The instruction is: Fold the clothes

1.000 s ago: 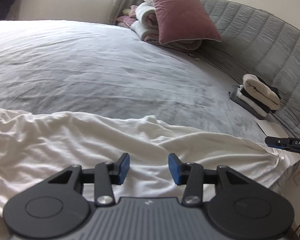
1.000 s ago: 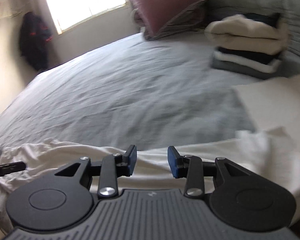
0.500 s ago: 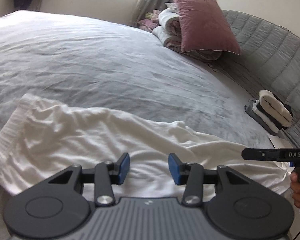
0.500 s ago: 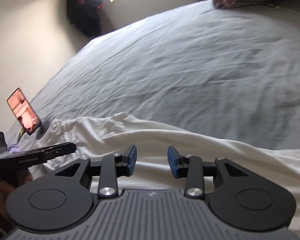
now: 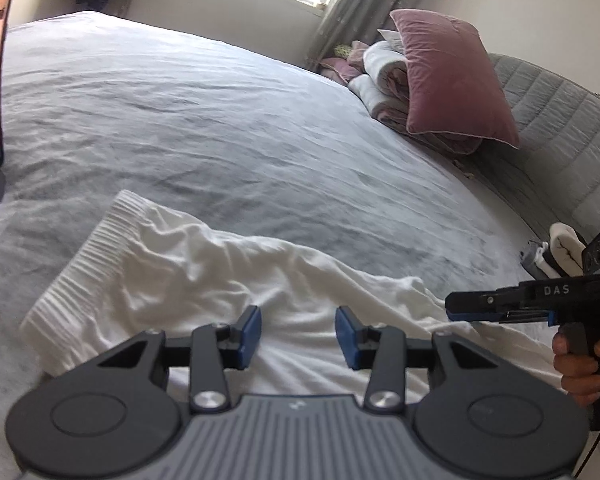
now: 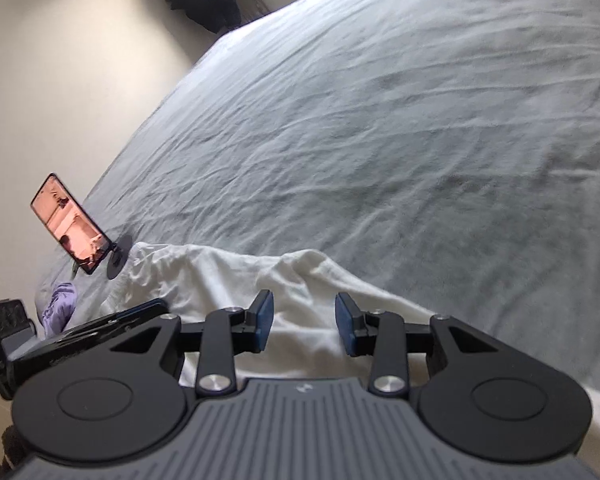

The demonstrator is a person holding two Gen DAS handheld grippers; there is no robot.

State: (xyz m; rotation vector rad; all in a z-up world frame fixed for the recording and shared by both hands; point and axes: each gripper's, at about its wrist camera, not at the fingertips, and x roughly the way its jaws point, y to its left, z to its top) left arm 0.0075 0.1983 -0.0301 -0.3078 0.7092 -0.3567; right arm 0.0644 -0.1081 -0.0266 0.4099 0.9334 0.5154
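Observation:
A white garment (image 5: 204,280) with a ribbed waistband (image 5: 84,264) lies crumpled along the near edge of the grey bed (image 5: 220,120). It also shows in the right wrist view (image 6: 236,276). My left gripper (image 5: 298,336) is open and empty just above the cloth. My right gripper (image 6: 304,322) is open and empty over the same garment, further right. The right gripper also shows from the side in the left wrist view (image 5: 452,306), and the left gripper shows at the left of the right wrist view (image 6: 140,310).
A pink pillow (image 5: 452,80) and rolled blankets (image 5: 384,76) sit at the grey headboard (image 5: 560,132). A stack of folded clothes (image 5: 556,252) lies far right. A phone on a stand (image 6: 74,228) and a purple cloth (image 6: 58,308) sit at the bed's left edge.
Both grippers swung left along the garment. The waistband end has come into the left view, and the phone into the right view. Both stayed open.

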